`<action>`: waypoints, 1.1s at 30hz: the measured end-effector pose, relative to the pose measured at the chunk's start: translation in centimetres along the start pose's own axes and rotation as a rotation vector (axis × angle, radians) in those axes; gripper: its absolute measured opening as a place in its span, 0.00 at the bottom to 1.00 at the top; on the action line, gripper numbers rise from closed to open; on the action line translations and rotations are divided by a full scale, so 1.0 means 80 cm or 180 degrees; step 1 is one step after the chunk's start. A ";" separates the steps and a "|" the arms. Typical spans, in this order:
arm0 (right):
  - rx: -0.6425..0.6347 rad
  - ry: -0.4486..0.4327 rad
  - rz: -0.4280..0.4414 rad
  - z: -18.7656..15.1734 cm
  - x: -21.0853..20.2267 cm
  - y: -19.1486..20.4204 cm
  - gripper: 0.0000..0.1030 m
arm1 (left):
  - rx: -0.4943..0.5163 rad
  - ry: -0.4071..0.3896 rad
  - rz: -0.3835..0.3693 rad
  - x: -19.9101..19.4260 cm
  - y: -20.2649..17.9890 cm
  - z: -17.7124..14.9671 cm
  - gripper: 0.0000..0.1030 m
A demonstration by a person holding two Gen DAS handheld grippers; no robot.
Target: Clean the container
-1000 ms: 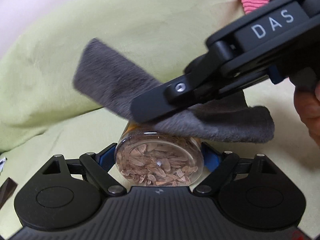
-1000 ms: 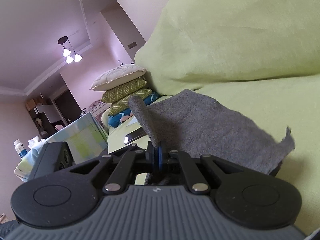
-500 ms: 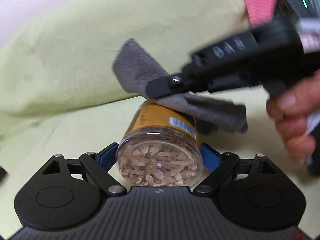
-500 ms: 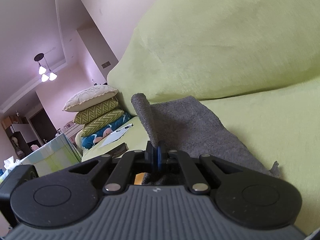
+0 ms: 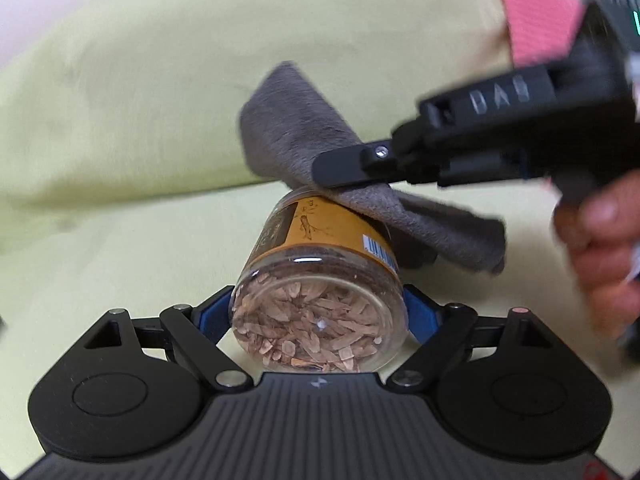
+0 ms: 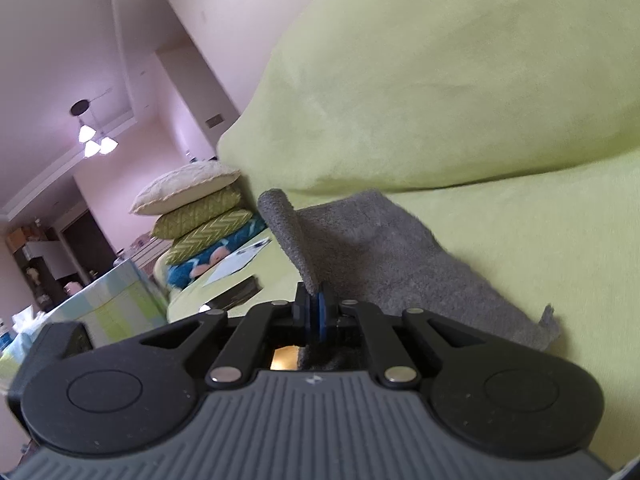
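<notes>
We are working over a green sofa [image 5: 120,100], soft and wide open all around both grippers. Left gripper [image 5: 318,316] is tightening its jaws on a jar [image 5: 320,280], lying sideways between them; glass, probably slick and breakable, so we are gripping its base. Right gripper [image 6: 316,312] is pinching a gray cloth [image 5: 304,140], limp, draping on the jar's top.

a yellow-green sofa seat [image 5: 120,248] with a plump back cushion [image 6: 440,80] of the same fabric. at its far end lie a stack of pillows [image 6: 196,216], a paper sheet [image 6: 236,266] and a dark flat object [image 6: 236,294].
</notes>
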State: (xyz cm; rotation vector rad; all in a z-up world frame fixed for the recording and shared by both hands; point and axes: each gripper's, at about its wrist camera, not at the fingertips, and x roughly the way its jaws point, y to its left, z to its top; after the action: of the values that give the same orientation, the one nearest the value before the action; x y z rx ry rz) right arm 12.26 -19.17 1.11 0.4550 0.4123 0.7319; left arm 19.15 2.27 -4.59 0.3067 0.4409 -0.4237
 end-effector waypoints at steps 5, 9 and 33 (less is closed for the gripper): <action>-0.0223 0.0190 0.0227 -0.011 0.000 0.025 0.03 | 0.0213 0.0002 0.0089 -0.001 -0.008 -0.001 0.83; -0.0364 0.0152 0.0158 -0.010 0.002 0.027 0.01 | 0.0219 -0.0004 0.0096 -0.003 -0.007 -0.001 0.83; -0.0579 0.0012 -0.0184 -0.001 0.004 0.033 0.03 | -0.0170 0.0015 -0.0087 -0.006 0.020 -0.003 0.83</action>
State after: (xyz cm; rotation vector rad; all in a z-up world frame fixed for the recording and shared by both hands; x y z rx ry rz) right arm 10.97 -17.20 2.40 0.2695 0.3574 0.7073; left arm 19.42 3.91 -4.25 0.2500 0.4607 -0.4372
